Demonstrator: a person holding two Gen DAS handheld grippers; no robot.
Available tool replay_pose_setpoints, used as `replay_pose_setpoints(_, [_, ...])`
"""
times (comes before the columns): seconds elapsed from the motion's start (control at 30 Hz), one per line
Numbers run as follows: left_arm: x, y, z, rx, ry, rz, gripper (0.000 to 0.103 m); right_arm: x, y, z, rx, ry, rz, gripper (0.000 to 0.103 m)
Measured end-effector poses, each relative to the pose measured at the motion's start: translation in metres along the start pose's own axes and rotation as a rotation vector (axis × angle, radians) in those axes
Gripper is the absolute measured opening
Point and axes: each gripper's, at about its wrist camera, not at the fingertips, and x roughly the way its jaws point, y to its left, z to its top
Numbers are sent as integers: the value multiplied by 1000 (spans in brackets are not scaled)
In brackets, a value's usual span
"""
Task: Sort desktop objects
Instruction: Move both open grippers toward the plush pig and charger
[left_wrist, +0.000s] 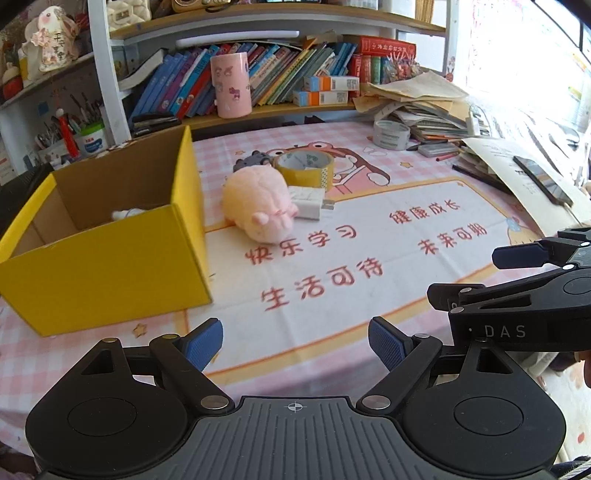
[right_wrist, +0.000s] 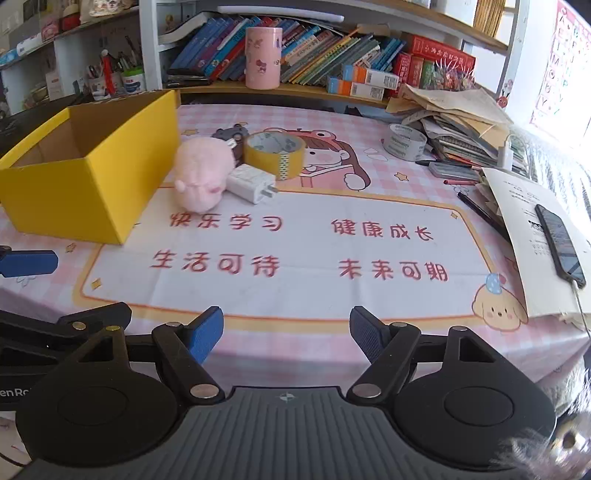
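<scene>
Left wrist view: both grippers (left_wrist: 295, 345) (right_wrist: 286, 334) released, empty; approach pink plush (left_wrist: 260, 206) squarely, then drop into yellow box (left_wrist: 110, 254).

The near and middle part of the desk mat (right_wrist: 295, 258) lies bare, giving open room across its printed panel. On the left a yellow box (left_wrist: 110, 258) stands with its top open. Just beside its right wall a pink plush toy (right_wrist: 201, 171), a white charger (right_wrist: 249, 182), a yellow tape roll (right_wrist: 275, 151) and a small dark toy (right_wrist: 231, 134) crowd together. Right of the bare panel, a paper stack (right_wrist: 461, 125), a grey tape roll (right_wrist: 404, 142), pens (right_wrist: 480, 210) and a phone (right_wrist: 559, 243) on a sheet block the edge. A bookshelf (right_wrist: 314, 88) closes the back.
</scene>
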Motion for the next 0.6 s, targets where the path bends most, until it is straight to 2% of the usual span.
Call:
replay_pose_setpoints(0.3, [22,-19,26,-79,11,77,89,32,-40,25,-15,21,68,74])
replay_pose_setpoints(0.6, [35,-30,36,-137,15,140,89,49,-59,43,-67,6,134,74])
